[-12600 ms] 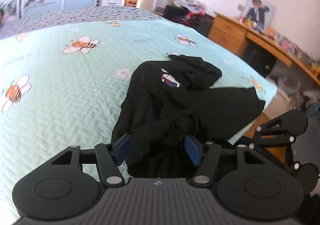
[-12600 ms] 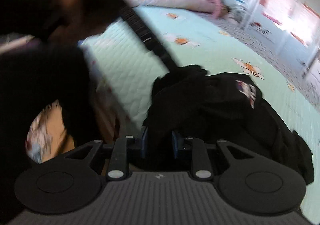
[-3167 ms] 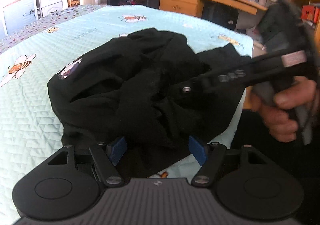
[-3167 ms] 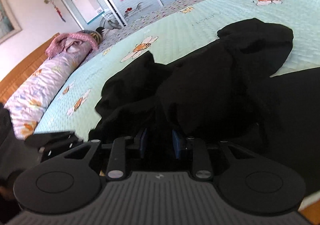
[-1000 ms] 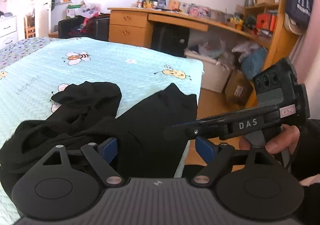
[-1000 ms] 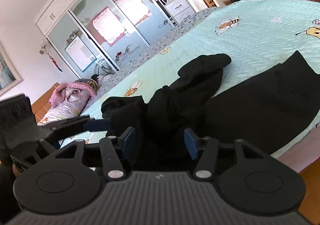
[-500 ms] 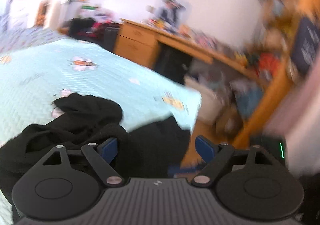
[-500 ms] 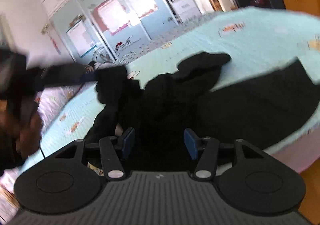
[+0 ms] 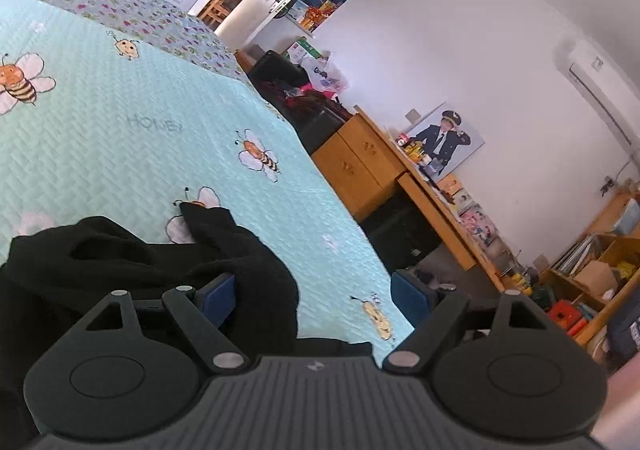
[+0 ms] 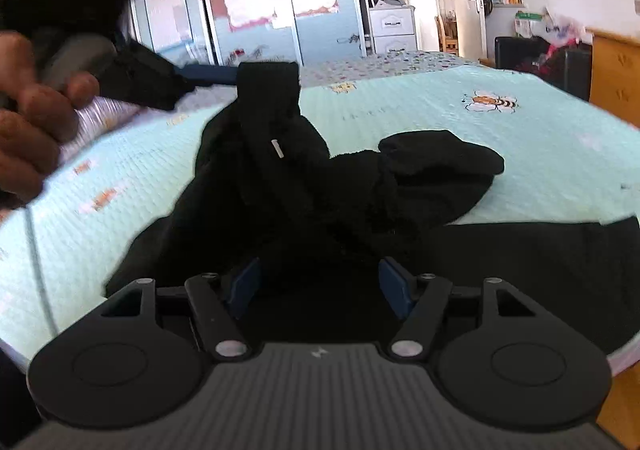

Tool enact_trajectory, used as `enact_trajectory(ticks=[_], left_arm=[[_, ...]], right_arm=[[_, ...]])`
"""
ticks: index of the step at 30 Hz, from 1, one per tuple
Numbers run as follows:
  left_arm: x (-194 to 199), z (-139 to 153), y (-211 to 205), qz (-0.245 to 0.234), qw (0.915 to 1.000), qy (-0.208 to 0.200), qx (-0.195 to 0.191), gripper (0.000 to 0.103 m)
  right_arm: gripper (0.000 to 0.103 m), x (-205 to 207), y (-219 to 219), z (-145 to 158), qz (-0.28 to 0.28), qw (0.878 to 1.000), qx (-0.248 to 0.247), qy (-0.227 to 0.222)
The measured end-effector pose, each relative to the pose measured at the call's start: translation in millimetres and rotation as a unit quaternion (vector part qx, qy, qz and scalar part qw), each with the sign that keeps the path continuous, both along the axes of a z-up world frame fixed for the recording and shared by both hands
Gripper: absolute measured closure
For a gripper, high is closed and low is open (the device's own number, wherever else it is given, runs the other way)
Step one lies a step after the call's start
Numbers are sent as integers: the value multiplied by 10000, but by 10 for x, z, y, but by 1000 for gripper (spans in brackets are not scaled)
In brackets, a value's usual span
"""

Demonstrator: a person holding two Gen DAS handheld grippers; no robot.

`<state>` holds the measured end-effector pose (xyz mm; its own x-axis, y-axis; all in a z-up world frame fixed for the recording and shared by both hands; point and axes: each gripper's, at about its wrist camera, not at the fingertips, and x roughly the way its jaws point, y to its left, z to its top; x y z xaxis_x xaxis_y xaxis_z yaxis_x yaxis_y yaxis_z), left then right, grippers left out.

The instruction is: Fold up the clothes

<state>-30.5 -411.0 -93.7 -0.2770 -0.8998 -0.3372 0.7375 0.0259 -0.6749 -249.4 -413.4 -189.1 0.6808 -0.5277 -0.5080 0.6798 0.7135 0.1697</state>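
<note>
While the black top (image 10: pixel 320 186) lies in a soft heap on the bed (image 10: pixel 540 138), one strip of it is pulled up high above the heap, and the left gripper (image 10: pixel 224 76) touches that strip near its top edge. A hand (image 10: pixel 28 118) holds this gripper, but it is blurry, so I cannot tell if it is pinching the cloth. In the left wrist view its blue pads (image 9: pixel 218 296) are spread wide, with black cloth beside one pad. The right gripper (image 10: pixel 320 288) is spread wide too, low over the near part of the top. The bed has a pale blue cover with bees on it. Past the bed stand a wooden desk (image 9: pixel 404 178), a picture (image 9: pixel 444 142) and white drawers (image 10: pixel 392 30).
</note>
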Motion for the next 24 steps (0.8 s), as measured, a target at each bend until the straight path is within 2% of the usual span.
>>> enact_trajectory(ticks=[5,6,7,8,12,14,16,17,18,20,21,23,24], left_arm=[[-42,20,17,-24,9999,-119,68,17],[-29,14,28,-18,9999,-125,86,17],[-2,-2,46,-12,9999,-123,97,17],[18,-9,64,-5,9998,-143,101,17],[58,24,153,21,9994,-330,61,17],[67,57,210,13,9991,-417,11,17],[58,97,315,-29,9985,-531,-105,17],[45,112,383,-55,9982,-576,-163,17],[31,117,460,-92,9978,-617,-214,17],[-4,114,629,-184,9969,-713,-268,17],[-22,103,706,-230,9964,-760,-288,17],[-55,29,771,-302,9961,-800,-227,16],[-71,-13,792,-336,9960,-813,-183,16]], right_arm=[[36,197,-155,-49,-126,9995,-247,121],[49,213,-197,-70,-194,9994,-285,100],[65,188,-267,-66,-181,9997,-133,-9],[96,162,-338,-62,-167,9998,20,-118],[96,-105,-357,257,120,9979,-2,-644],[96,-258,-419,423,489,9923,429,-1056],[97,-415,-569,506,623,9784,1183,-1576],[97,-488,-660,507,651,9671,1637,-1837],[97,-564,-742,487,697,9502,2131,-2166],[97,-750,-894,383,691,8945,3245,-2997],[97,-832,-928,299,703,8615,3730,-3372],[93,-977,-999,52,329,8124,4477,-3722],[87,-1049,-1045,-109,-42,8007,4737,-3666]])
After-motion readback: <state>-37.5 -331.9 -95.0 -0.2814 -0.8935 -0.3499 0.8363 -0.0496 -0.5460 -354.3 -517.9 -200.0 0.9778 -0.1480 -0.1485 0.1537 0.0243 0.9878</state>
